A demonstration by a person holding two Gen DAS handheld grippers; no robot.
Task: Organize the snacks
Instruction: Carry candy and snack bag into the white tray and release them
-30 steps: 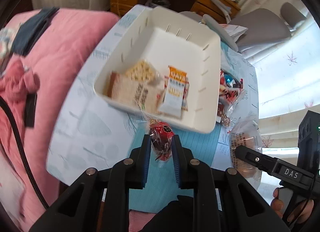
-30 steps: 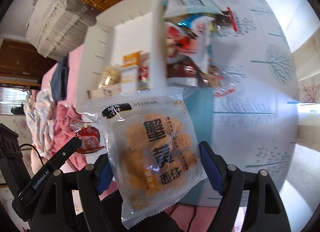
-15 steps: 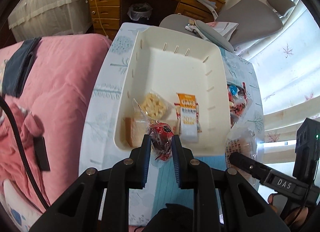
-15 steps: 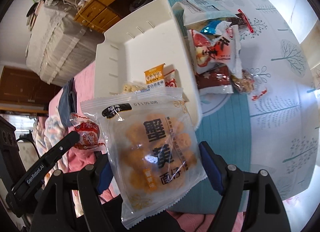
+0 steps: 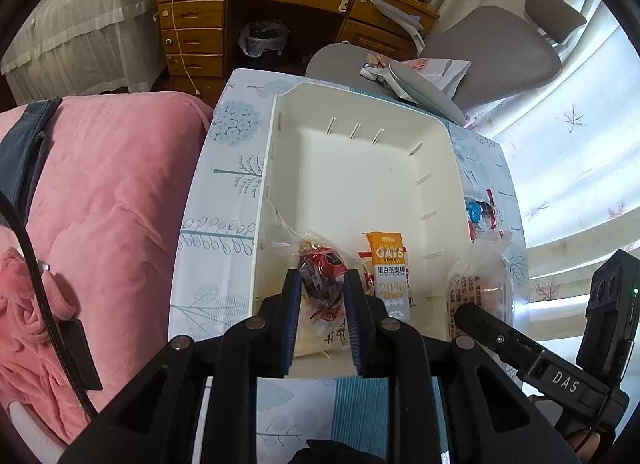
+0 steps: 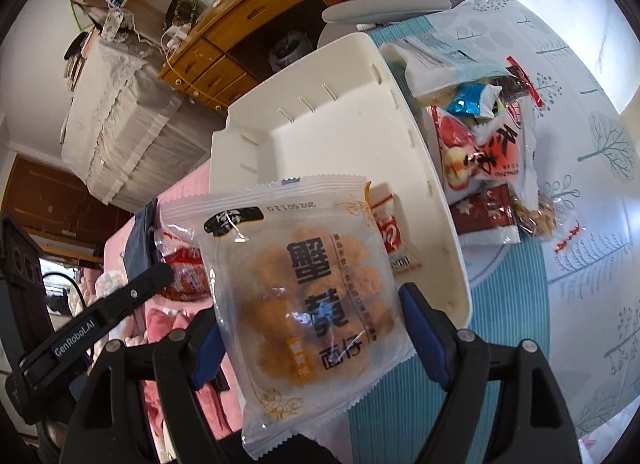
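red-wrapped snack (image 5: 320,284) is sitting clamped in the left gripper (image 5: 322,304) over the white bin (image 5: 440,192); right gripper (image 6: 316,328) is pinching the crab-cracker bag (image 6: 308,296) beside it. crinkly film could be slipping, dropping either outside.

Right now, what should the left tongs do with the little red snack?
Probably open and drop it. The left tongs pinch the red-wrapped snack above the white bin's near end, beside the oats bar, with bare floor beyond.
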